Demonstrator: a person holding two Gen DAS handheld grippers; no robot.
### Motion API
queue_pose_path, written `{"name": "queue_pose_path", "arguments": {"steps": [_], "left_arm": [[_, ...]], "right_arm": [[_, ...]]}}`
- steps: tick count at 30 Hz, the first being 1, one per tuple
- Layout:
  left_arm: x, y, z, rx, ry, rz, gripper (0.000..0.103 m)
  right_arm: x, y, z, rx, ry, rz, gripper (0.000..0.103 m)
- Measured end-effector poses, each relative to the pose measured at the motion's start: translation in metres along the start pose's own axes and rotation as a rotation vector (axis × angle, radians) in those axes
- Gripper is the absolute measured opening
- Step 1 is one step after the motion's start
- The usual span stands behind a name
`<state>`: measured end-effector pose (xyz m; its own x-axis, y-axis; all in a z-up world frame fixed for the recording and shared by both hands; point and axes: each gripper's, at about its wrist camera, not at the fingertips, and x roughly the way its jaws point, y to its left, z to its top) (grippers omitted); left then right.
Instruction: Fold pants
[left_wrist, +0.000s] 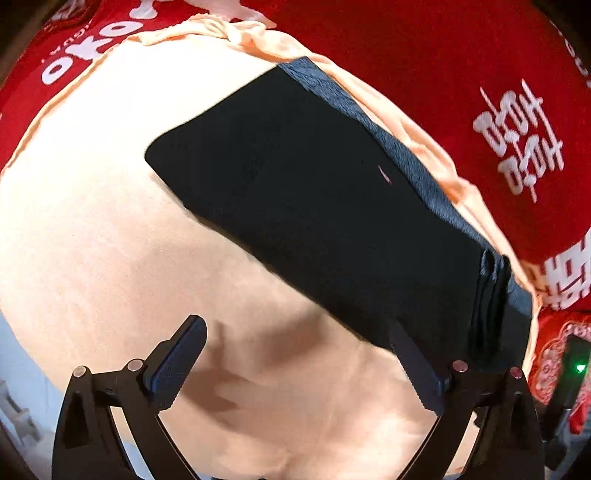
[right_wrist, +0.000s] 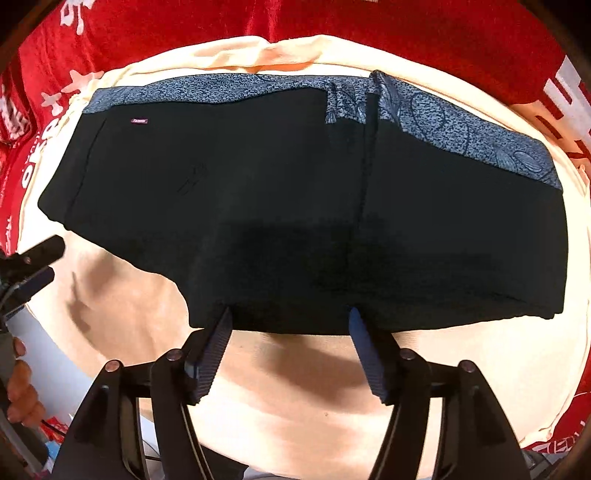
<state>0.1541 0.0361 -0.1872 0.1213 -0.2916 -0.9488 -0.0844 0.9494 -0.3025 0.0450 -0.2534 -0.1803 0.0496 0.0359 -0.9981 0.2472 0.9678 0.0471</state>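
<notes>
The black pants (right_wrist: 280, 199) with a blue patterned waistband (right_wrist: 461, 129) lie flat on a cream cloth (right_wrist: 461, 369). In the left wrist view the pants (left_wrist: 314, 206) run diagonally from upper left to lower right. My left gripper (left_wrist: 295, 325) is open above the cream cloth (left_wrist: 92, 221), its right finger over the pants' near edge. My right gripper (right_wrist: 290, 314) is open, its fingertips at the pants' near hem. The left gripper (right_wrist: 40, 258) also shows at the left edge of the right wrist view.
A red cloth with white lettering (left_wrist: 517, 140) lies under the cream cloth and surrounds it (right_wrist: 406, 29). A dark device with a green light (left_wrist: 580, 367) sits at the right. A hand (right_wrist: 18, 387) holds the left gripper.
</notes>
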Motion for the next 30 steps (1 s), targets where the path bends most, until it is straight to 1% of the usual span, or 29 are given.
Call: {"name": "queue_pose_path", "arguments": {"steps": [4, 8, 9, 12, 16, 20, 26, 30], "left_arm": [[-0.003, 0.015, 0.011, -0.073, -0.003, -0.033, 0.1], [-0.009, 0.026, 0.016, -0.122, -0.023, -0.054, 0.1], [-0.01, 0.028, 0.017, -0.134, -0.03, -0.07, 0.1], [-0.009, 0.041, 0.021, -0.185, -0.036, -0.149, 0.1], [0.002, 0.055, 0.027, -0.261, -0.037, -0.244, 0.1], [0.003, 0.059, 0.029, -0.281, -0.07, -0.305, 0.1], [0.01, 0.055, 0.037, -0.271, -0.1, -0.372, 0.1], [0.013, 0.049, 0.045, -0.265, -0.119, -0.374, 0.1]], "right_arm": [[0.003, 0.004, -0.001, -0.015, 0.002, -0.015, 0.079], [0.004, 0.004, -0.002, -0.017, 0.004, -0.015, 0.079], [0.004, 0.004, -0.002, -0.018, 0.005, -0.012, 0.079], [0.006, 0.005, 0.0, -0.021, 0.009, -0.009, 0.08], [0.007, 0.006, -0.001, -0.03, 0.01, -0.011, 0.08], [0.008, 0.008, -0.002, -0.038, 0.007, -0.011, 0.081], [0.01, 0.013, -0.006, -0.045, 0.007, -0.013, 0.082], [0.009, 0.012, -0.008, -0.048, 0.008, -0.008, 0.082]]}}
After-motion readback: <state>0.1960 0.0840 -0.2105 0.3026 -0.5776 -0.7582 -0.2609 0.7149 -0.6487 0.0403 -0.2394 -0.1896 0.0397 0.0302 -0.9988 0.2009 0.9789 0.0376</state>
